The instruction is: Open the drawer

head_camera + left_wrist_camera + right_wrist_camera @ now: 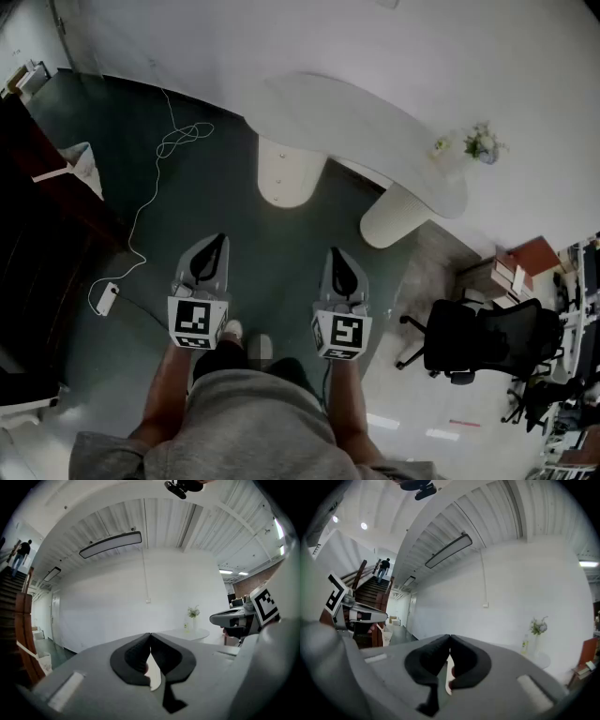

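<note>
Pointing level and side by side in front of the person, the left tongs (221, 238) and the right tongs (335, 251) are both clenched. In each gripper view the dark pads (132, 657) meet at their tips with nothing caught between them. No drawer can be made out in any view, so its place and which way it faces cannot be told.

Ahead of the tongs stands a long, curved white tabletop (356, 117) on two round white legs (289, 171). Near its right end a small vase (487, 157) holds a bunch of pale flowers (478, 141).

The floor (187, 225) under the tongs is dark green, and a thin white cable (155, 178) snakes across it to a white plug block (105, 298) on the left. To the right the floor turns pale, and a black office chair (473, 342) stands there near a low reddish stand with books (520, 267).

A plain white wall (117, 602) rises behind the tabletop under a ribbed white ceiling with a long lamp (110, 544). On the left a dark wooden staircase (370, 590) climbs away, with a person (384, 568) on its steps.
</note>
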